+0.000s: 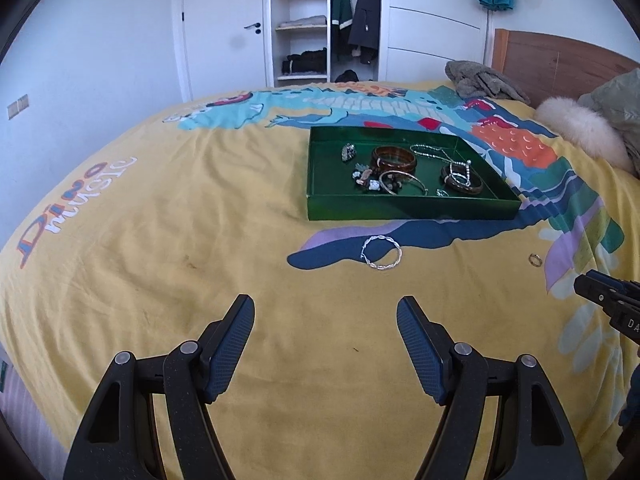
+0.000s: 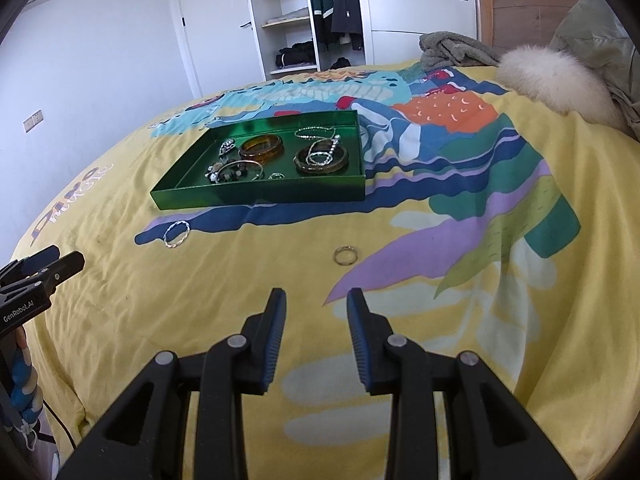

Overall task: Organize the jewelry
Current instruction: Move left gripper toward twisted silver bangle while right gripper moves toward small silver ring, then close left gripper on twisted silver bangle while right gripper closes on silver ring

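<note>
Two pieces lie loose on the bed (image 1: 160,208) outside the green tray (image 2: 260,200): a twisted silver bracelet (image 1: 381,252) just beside its near wall, and a small ring (image 2: 346,255) nearer the foot edge. Both the left gripper (image 1: 325,308) and the right gripper (image 2: 316,300) hover with jaws spread, holding nothing.

Left gripper (image 1: 325,310): black speckled plastic arms, silver pivot pins, blue ribbed pads (image 1: 230,354). Right gripper (image 2: 316,300): same build. White "GenRobot.AI" lettering on left gripper's body.
</note>
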`<state>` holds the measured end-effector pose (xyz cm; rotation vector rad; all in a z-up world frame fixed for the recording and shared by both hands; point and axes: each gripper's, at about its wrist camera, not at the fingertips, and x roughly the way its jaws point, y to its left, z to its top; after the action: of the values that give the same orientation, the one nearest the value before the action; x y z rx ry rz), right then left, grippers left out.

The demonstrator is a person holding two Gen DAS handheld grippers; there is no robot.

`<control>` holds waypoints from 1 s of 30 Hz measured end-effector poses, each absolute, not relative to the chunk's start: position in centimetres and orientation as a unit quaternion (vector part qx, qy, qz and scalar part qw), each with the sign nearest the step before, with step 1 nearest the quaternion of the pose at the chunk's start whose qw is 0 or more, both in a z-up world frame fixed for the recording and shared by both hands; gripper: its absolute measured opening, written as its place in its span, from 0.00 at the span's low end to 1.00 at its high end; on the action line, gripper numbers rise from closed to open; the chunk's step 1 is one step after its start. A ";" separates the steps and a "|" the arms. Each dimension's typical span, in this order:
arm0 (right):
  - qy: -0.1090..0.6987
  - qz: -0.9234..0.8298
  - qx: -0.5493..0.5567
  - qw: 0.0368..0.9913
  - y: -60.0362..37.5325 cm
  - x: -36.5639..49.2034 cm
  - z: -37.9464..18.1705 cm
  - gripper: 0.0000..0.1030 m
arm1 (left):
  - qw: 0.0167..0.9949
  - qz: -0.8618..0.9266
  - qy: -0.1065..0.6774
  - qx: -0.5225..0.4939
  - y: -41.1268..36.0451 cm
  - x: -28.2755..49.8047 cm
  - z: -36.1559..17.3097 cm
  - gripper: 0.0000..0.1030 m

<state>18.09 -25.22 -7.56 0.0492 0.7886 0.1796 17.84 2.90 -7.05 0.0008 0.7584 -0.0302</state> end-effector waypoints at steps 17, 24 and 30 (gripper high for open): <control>0.419 0.094 0.008 0.903 -25.6 26.3 -11.8 0.36 | 0.907 -0.072 0.415 0.030 -0.4 27.6 -11.6 0.71; 0.426 0.095 0.012 0.899 -25.9 26.9 -13.0 0.34 | 0.900 -0.068 0.429 0.041 -0.9 29.2 -13.1 0.67; 0.425 0.105 0.017 0.899 -26.0 26.9 -13.3 0.18 | 0.897 -0.088 0.431 0.038 -1.1 29.1 -13.3 0.40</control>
<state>26.94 -25.96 -13.25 0.0343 0.8805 0.2176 29.13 -1.13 -13.31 0.0795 0.8918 -0.1833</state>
